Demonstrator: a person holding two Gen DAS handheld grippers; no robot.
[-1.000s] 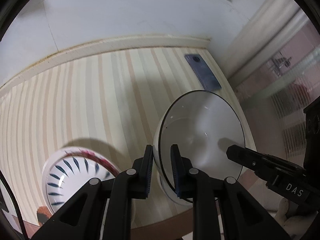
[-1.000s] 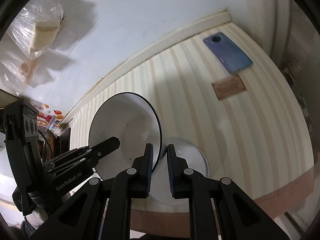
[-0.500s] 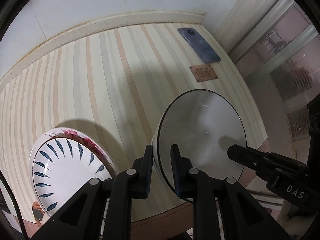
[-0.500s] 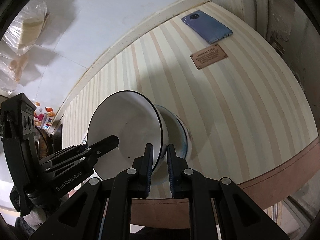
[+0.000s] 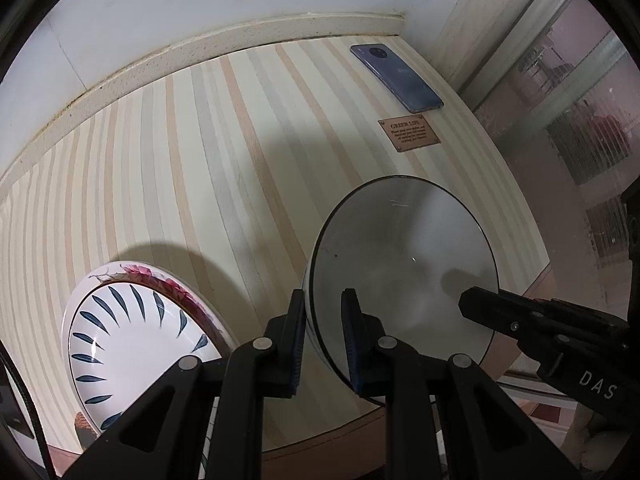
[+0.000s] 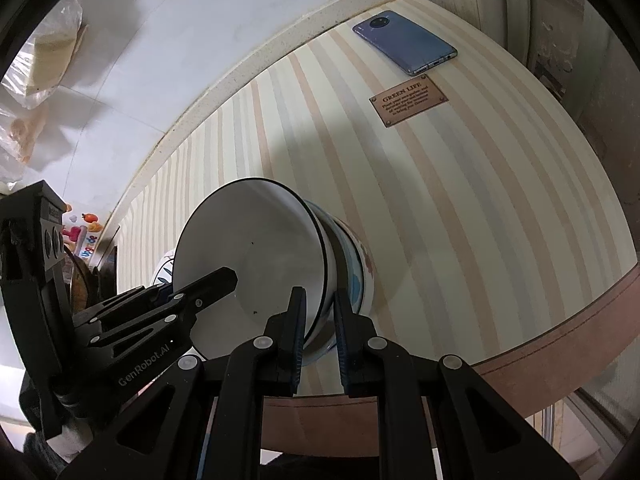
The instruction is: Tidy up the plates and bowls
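A white bowl (image 5: pixel 404 264) with a thin black rim is held between both grippers above the striped table. My left gripper (image 5: pixel 323 336) is shut on its near-left rim. My right gripper (image 6: pixel 319 332) is shut on the opposite rim; the bowl (image 6: pixel 256 248) there sits nested on other bowls (image 6: pixel 352 268) with blue marks. A white plate (image 5: pixel 132 340) with dark blue leaf marks lies on a pink-flowered plate (image 5: pixel 168 280) at the lower left in the left wrist view. The right gripper's finger (image 5: pixel 520 316) shows at the bowl's right side.
A blue phone (image 5: pixel 396 78) lies at the table's far right corner, also in the right wrist view (image 6: pixel 404 42). A small brown plaque (image 5: pixel 409 134) sits beside it. A white wall (image 5: pixel 200 8) bounds the back. The table's brown front edge (image 6: pixel 560 344) is close.
Both grippers have moved with the bowl toward the table's front edge and lower. The patterned plates have come more into the left wrist view. The nested bowls below show more.
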